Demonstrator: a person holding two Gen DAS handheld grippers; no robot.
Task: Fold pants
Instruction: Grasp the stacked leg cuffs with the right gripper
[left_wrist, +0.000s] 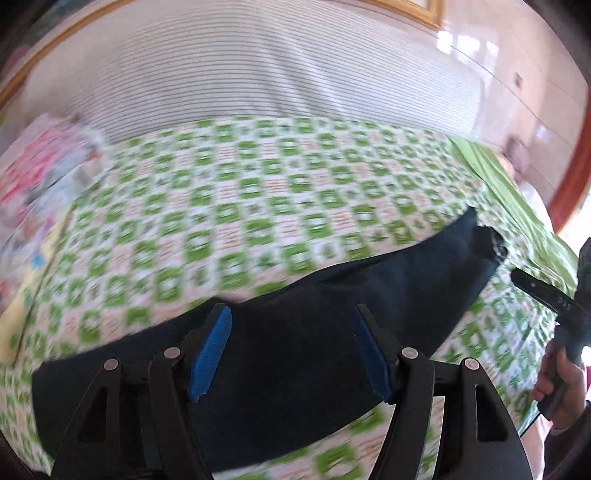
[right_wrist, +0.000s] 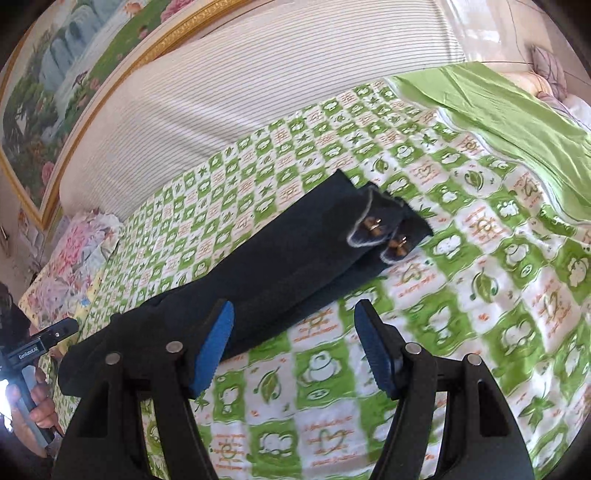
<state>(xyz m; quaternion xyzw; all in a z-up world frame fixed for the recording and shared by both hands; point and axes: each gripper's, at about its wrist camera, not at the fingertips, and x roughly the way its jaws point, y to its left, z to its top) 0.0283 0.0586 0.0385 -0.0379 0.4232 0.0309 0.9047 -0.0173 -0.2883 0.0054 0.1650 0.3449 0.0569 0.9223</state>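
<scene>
Dark navy pants (right_wrist: 280, 258) lie stretched out in a long, narrow strip on a bed (right_wrist: 480, 332) covered with a green-and-white checked sheet printed with leaves, cartoon shapes and small orange writing too small to read. In the right wrist view the leg cuffs, trimmed with pale fur and small gold bows (right_wrist: 373, 223), lie toward the far right, and the wider end runs to the near left. The right gripper (right_wrist: 293, 345) hangs above the sheet with its blue-padded fingers (right_wrist: 212, 350) released, nothing between them; the pants pass under the left pad. In the blurred left wrist view the left gripper (left_wrist: 291, 350) hangs over the wide part of the pants (left_wrist: 295, 314), fingers spread and grasping nothing. At the left edge of the right view, a hand (right_wrist: 40, 406) holds the other tool, labelled "GenRobot.AI" (right_wrist: 27, 352). A striped headboard (right_wrist: 240, 92) and a gold-framed floral painting (right_wrist: 55, 92) stand beyond.
</scene>
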